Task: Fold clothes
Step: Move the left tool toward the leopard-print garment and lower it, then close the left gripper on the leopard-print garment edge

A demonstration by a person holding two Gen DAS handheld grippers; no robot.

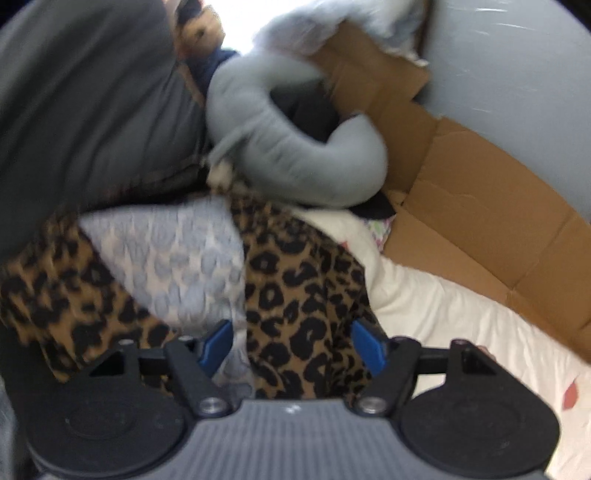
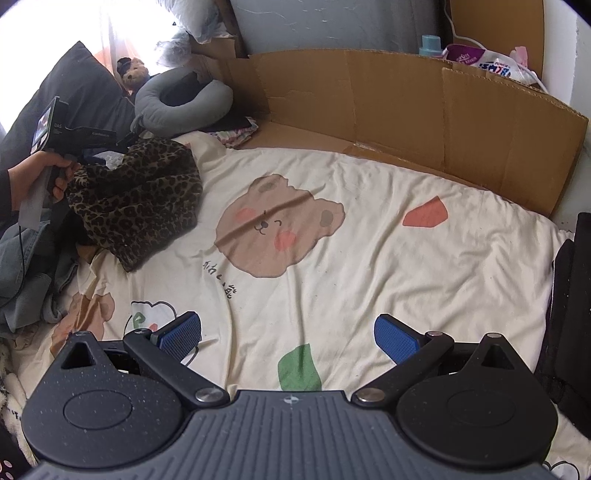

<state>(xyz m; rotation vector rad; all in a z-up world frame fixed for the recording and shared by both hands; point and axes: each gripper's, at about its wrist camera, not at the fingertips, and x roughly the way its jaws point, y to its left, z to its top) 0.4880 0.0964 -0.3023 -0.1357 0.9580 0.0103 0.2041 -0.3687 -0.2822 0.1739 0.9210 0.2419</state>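
Nothing was folded yet: the leopard-print garment [image 2: 136, 195] lay bunched at the bedsheet's [image 2: 332, 258] left edge, between the left gripper's [image 1: 291, 345] unclenched jaws; the right gripper [image 2: 288, 336] hovered released, empty.

A cream bedsheet [image 2: 369, 258] printed with a bear covered the bed. Flattened cardboard [image 2: 406, 107] lined its edge from 11 to 2 o'clock, against a grey wall [image 2: 332, 26]. At 10 o'clock a bright window [image 2: 122, 33] glared behind a grey neck pillow [image 2: 181, 107] and dark pillow [image 2: 74, 85].
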